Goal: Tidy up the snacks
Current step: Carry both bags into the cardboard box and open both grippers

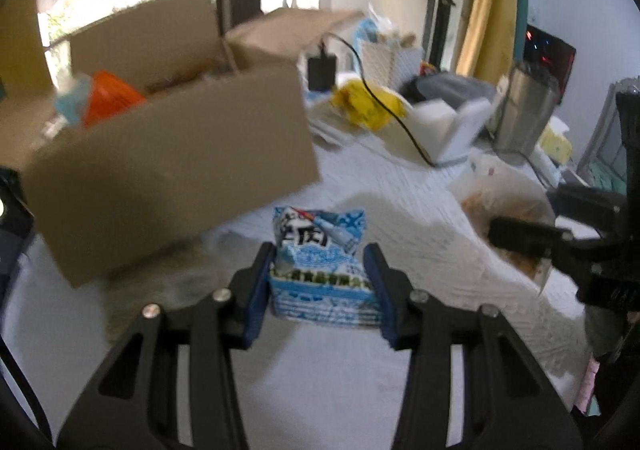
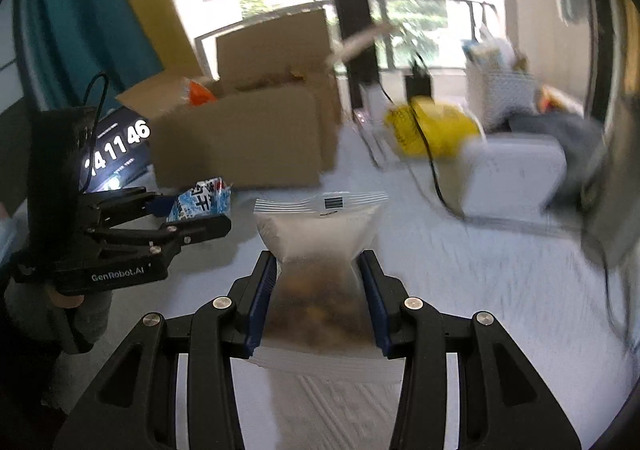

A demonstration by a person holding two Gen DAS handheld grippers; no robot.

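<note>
A: L gripper (image 1: 320, 254)?
B: Pads clamped on the blue-white snack packet (image 1: 320, 250), lifted off the white cloth (image 1: 400, 210). Cardboard box (image 1: 168, 170) sits at its 10 o'clock, flaps open.
A: R gripper (image 2: 320, 262)?
B: Squeezing a clear zip bag (image 2: 320, 234) w/ brownish bits inside. Box at its 11 o'clock, yellow bag (image 2: 432, 126) approx 1.

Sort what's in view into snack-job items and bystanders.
Job:
blue-and-white snack packet in left claw
clear snack bag in right claw
cardboard box

Bystanders:
yellow bag
black cable
steel canister
</note>
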